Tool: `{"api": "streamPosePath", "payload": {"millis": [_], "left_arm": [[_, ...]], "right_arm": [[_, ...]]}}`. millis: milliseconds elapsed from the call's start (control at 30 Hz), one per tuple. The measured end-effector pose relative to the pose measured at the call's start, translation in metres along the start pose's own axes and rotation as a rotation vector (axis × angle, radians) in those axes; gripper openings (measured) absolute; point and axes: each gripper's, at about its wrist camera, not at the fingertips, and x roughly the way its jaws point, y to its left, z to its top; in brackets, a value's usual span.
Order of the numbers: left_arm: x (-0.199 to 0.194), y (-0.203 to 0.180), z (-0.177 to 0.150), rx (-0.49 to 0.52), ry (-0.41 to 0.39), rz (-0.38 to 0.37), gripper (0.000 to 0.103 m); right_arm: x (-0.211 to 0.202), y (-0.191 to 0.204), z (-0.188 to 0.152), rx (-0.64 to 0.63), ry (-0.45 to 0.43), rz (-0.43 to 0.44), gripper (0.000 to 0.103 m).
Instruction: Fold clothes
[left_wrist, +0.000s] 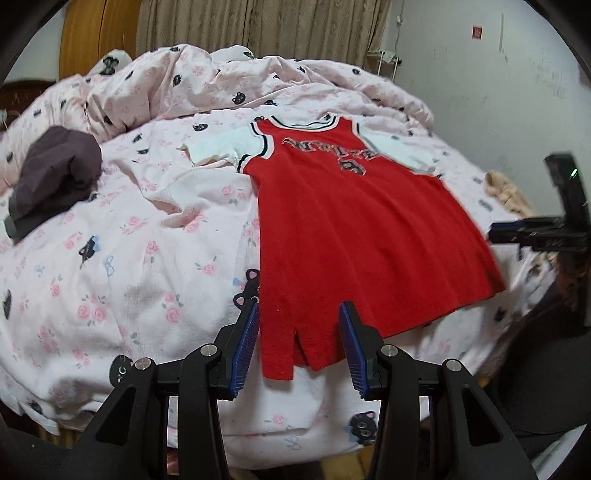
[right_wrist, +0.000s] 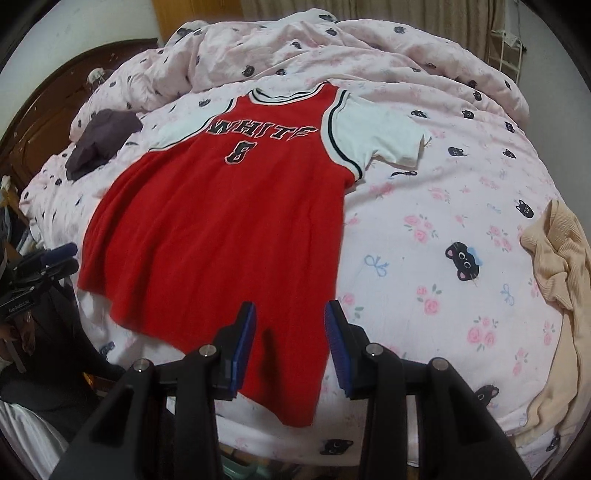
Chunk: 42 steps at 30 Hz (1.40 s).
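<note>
A red jersey dress with white sleeves and black lettering lies flat, front up, on a pink floral bed sheet; it also shows in the right wrist view. My left gripper is open, its blue pads on either side of the dress's lower left hem corner, just above it. My right gripper is open above the dress's lower right hem corner. The right gripper also appears at the right edge of the left wrist view, and the left gripper at the left edge of the right wrist view.
A dark purple-grey garment lies at the left on the bed, also in the right wrist view. A beige ribbed garment lies at the bed's right edge. A rumpled pink quilt is bunched at the back. A dark wooden headboard stands at the left.
</note>
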Motion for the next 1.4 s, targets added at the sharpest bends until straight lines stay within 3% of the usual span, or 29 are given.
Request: {"api": "streamPosePath", "payload": {"millis": [167,367,533,833,967,1100,1233,1400], "left_arm": [[0.012,-0.006,-0.008,0.032,0.011,0.061,0.039],[0.013,-0.002,-0.008,-0.002,0.005,0.048,0.023],[0.017,-0.002,-0.009,0.005,0.009,0.049,0.021],[0.021,0.000,-0.010,0.002,0.015,0.044,0.006],[0.015,0.016,-0.008,-0.097,0.013,-0.014,0.003],[0.007,0.054,-0.013,-0.321,0.014,-0.124,0.003],[0.015,0.094,-0.029,-0.519,0.053,-0.167,0.003],[0.017,0.085,-0.027,-0.456,0.053,-0.110,0.003]], "right_arm": [[0.000,-0.006,-0.002,0.018,-0.010,-0.005,0.040],[0.005,-0.014,-0.003,0.044,0.008,-0.012,0.040],[0.007,-0.016,-0.005,0.048,0.017,-0.017,0.041],[0.008,-0.022,-0.006,0.084,0.020,-0.001,0.046],[0.007,-0.024,-0.006,0.099,0.015,0.003,0.046],[0.005,-0.026,-0.007,0.109,0.014,0.010,0.047],[0.004,-0.030,-0.010,0.129,0.021,0.030,0.047],[0.006,-0.043,-0.015,0.205,0.061,0.095,0.047]]}}
